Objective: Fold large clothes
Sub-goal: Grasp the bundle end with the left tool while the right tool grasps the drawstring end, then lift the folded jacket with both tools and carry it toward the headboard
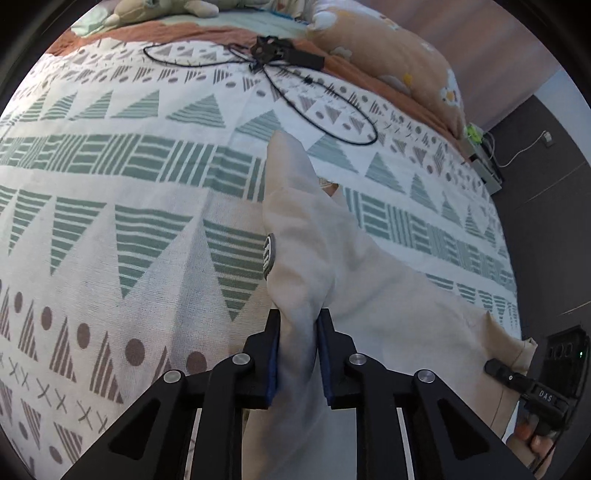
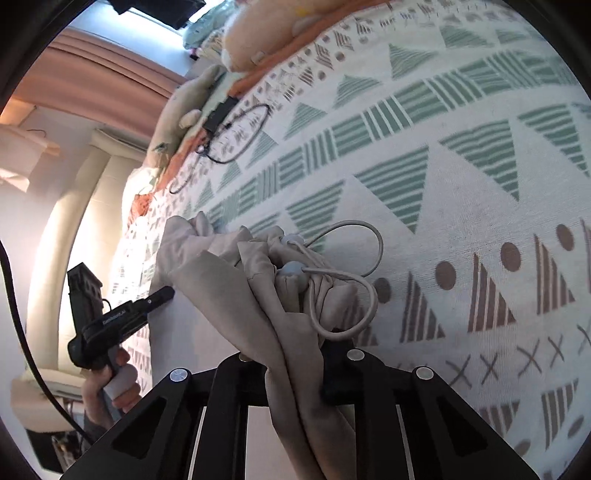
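Note:
A large beige garment [image 1: 317,236] is held up over the patterned bedspread [image 1: 129,184]. My left gripper [image 1: 298,325] is shut on a bunched edge of it; a grey round patch [image 1: 269,254] shows on the cloth. The cloth stretches right to my right gripper [image 1: 496,367], seen at the edge. In the right wrist view my right gripper [image 2: 295,354] is shut on the gathered beige garment [image 2: 236,273], near its drawstring [image 2: 347,288] and toggles. The left gripper [image 2: 162,295] shows there at the left, gripping the same cloth.
A black cable loop and a small black device [image 1: 273,51] lie on the far part of the bed. An orange pillow [image 1: 388,48] and a plush toy [image 1: 159,9] sit at the head. The dark floor [image 1: 546,229] lies beyond the bed's right edge.

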Available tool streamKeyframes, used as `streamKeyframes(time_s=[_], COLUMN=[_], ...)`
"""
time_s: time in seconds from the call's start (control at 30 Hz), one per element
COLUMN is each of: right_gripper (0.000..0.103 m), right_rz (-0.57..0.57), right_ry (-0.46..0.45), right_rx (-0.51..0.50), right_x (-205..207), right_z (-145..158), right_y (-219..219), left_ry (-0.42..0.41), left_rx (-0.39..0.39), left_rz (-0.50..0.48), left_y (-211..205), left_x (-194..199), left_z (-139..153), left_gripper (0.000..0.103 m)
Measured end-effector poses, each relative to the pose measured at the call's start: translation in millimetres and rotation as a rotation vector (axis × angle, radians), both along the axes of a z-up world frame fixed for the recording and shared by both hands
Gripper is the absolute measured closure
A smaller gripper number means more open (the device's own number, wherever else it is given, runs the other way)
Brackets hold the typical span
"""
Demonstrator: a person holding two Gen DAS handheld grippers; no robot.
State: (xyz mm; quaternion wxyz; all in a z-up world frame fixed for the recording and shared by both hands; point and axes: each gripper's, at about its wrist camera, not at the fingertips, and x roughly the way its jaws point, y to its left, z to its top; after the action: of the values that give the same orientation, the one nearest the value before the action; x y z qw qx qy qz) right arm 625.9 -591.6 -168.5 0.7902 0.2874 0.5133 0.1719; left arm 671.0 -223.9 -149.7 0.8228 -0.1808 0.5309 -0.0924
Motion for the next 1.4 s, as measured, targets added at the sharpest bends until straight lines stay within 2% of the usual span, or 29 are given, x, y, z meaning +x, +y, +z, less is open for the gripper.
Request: streamKeyframes(time_s=[0.17,0.43,0.9,1.17,1.4], right_gripper=[0.088,0.088,0.088,0.088,0.089], right_rz=[-0.057,-0.081,-0.058,-0.019,0.023], right_ry=[-0.083,-0.223,-0.402,-0.491,-0.532], right_rx=[-0.057,-0.112,-0.140,-0.137,-0.118], right_x=[-31.3,-90.7,-190.1,-222.0,-238.1], right_z=[45.4,110.8,208.8,259.9,284.4], right_y=[14.9,37.5,75.5,115.6,168.3], left_ry=[-0.086,-0.231,-0.398,-0.480,-0.516], left_rx=[0.015,0.018,-0.036,-0.037,-0.003], left_rz=[-0.009,-0.028,-0.031,-0.008,0.038], left_y=[-1.7,-7.7,11.0,45.8,99.1], left_x=[-22.2,-82.1,-173.5,-213.7,-241.1], left_z=[43.5,120.7,216.2,266.8,301.7], left_gripper=[0.086,0.086,0.088,0.088,0.088])
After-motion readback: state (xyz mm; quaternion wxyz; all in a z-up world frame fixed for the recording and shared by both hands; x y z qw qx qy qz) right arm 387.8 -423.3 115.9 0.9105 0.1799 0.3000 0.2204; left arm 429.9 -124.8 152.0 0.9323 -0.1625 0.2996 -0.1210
